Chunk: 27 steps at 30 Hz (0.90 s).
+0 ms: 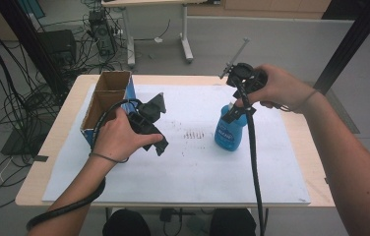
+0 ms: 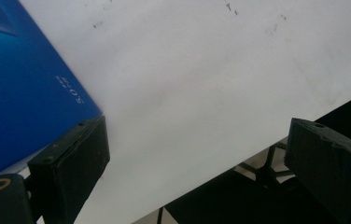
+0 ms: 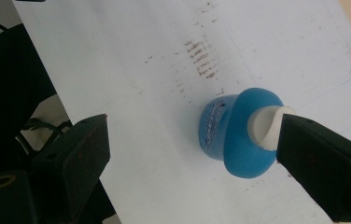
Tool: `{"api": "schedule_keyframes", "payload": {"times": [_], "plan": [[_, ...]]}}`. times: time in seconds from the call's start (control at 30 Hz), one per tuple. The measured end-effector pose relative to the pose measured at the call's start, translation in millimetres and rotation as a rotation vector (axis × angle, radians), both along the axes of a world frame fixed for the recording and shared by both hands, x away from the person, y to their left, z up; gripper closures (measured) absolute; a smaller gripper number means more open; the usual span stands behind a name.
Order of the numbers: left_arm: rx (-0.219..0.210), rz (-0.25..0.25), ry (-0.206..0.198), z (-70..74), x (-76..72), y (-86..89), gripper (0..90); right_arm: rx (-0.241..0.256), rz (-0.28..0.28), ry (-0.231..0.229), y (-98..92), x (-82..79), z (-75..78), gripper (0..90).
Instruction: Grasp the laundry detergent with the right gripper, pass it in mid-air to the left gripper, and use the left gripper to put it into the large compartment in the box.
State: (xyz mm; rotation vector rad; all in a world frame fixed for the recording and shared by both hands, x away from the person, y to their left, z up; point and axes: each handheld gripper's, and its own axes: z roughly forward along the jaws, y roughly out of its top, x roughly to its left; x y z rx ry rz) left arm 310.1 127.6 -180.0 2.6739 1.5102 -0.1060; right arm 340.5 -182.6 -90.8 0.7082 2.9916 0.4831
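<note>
- The blue bottle (image 1: 230, 129) is standing straight up on the white sheet (image 1: 183, 172), a bit toward the right side of the bench (image 1: 60, 128), with its white cap (image 3: 263, 127) pointing up.
- The right gripper (image 1: 238, 101) is hanging just above the bottle. Its jaws are spread wide, and they are not pinching anything.
- From the right gripper view, the cap is sitting off to one side, right next to one jaw and not in the middle of the gap. I think the gripper needs to slide over a little before it goes down.
- The left gripper (image 1: 159, 123) is waiting near the left side of the bench, just beside the open blue box (image 1: 107, 101). Its jaws are spread too, and they are holding nothing.
- The right gripper is much nearer to the bottle than the left one.
</note>
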Motion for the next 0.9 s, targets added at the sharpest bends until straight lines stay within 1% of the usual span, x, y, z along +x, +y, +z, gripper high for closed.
{"api": "schedule_keyframes", "payload": {"times": [0.2,0.33,0.47,0.53,0.63,0.67,0.7,0.83,0.9], "plan": [[-0.001,-0.002,-0.007,0.1,-1.2,-3.0,7.1,0.002,-0.008,-0.008,-6.4,-1.8,-0.5,9.6],[-0.007,0.008,-0.014,1.0,-3.3,-1.6,6.8,-0.001,-0.029,-0.015,-14.8,-5.9,1.9,9.2],[-0.005,0.007,-0.011,0.9,-3.0,-1.3,6.5,-0.003,-0.040,-0.023,-19.0,-8.8,3.3,9.0],[-0.005,0.009,-0.010,1.4,-2.9,-1.4,6.5,-0.001,-0.056,-0.027,-26.4,-11.7,4.6,8.3],[-0.004,0.009,-0.012,2.8,-3.3,-1.9,6.5,-0.003,-0.066,-0.030,-31.6,-14.6,5.4,8.4],[-0.001,0.002,-0.010,3.7,-2.7,-2.2,6.5,-0.003,-0.066,-0.030,-31.6,-14.6,5.4,8.4],[-0.004,0.009,-0.014,3.9,-3.7,-2.4,6.5,-0.004,-0.070,-0.033,-34.4,-16.5,5.6,8.3],[-0.006,0.009,-0.017,5.6,-4.5,-3.2,6.5,-0.008,-0.082,-0.033,-38.8,-18.6,6.0,8.3],[-0.010,0.014,-0.021,5.9,-5.9,-3.5,6.4,-0.010,-0.089,-0.037,-44.5,-20.8,6.1,8.3]]}}
